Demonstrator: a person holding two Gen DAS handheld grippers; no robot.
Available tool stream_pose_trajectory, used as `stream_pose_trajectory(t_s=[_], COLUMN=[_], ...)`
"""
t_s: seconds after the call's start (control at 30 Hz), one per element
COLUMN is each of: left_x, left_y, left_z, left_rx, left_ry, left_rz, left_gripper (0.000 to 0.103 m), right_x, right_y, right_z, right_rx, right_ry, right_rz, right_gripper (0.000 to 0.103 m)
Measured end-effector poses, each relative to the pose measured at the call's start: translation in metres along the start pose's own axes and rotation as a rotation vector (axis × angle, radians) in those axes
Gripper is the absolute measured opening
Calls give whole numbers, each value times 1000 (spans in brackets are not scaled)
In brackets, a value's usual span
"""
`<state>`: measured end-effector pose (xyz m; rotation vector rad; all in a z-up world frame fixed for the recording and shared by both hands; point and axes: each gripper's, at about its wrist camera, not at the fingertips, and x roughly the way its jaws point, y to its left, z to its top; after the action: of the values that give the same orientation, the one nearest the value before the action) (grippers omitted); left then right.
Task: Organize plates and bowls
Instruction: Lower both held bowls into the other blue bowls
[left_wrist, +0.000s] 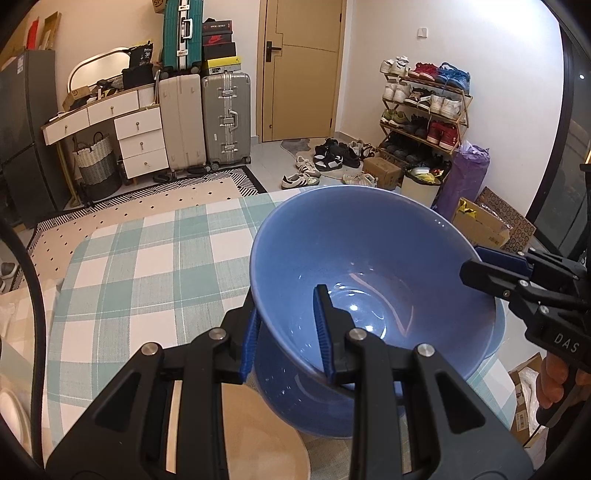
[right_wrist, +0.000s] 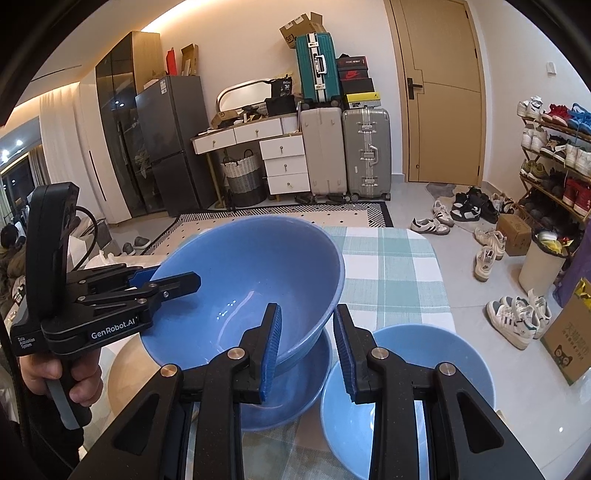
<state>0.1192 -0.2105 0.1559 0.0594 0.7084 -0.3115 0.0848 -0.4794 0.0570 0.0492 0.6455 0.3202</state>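
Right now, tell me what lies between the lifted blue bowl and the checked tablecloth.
Another blue bowl, upright directly beneath the lifted bowl; both wrist views show it.

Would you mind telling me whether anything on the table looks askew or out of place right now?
Yes: the large blue bowl is tilted steeply, not sitting flat. The left gripper and right gripper each pinch its rim, holding it over a second blue bowl. A third bowl sits level beside them. Nothing looks spilled or broken.
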Motion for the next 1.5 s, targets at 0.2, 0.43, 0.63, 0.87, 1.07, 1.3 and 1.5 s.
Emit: stream_pose_trajectory(t_s=[0.2,0.43,0.63,0.87,1.07,1.3,1.5], left_x=[6,18,34,50,61,75,88], left_y=[1,11,17,18,17,18,14], left_z=[-10,-27,-43,-57,-67,-75,-82], left_rx=[4,9,20,46,73,91,118], left_ry=[10,16,36,48,59,75,89], left_rz=[5,28,41,62,93,112,122], left_gripper=[23,23,23,24,24,25,28], right_x=[6,20,32,41,45,54,64], right_y=[0,0,-2,-3,1,2,6], right_z=[-8,-23,-36,-41,-46,-52,-56], right_rx=[-15,4,22,9,-17,-37,-70], right_ry=[19,48,71,81,92,111,123], right_rz=[8,36,49,28,4,-16,-64], right_gripper=[30,30,30,30,30,30,30])
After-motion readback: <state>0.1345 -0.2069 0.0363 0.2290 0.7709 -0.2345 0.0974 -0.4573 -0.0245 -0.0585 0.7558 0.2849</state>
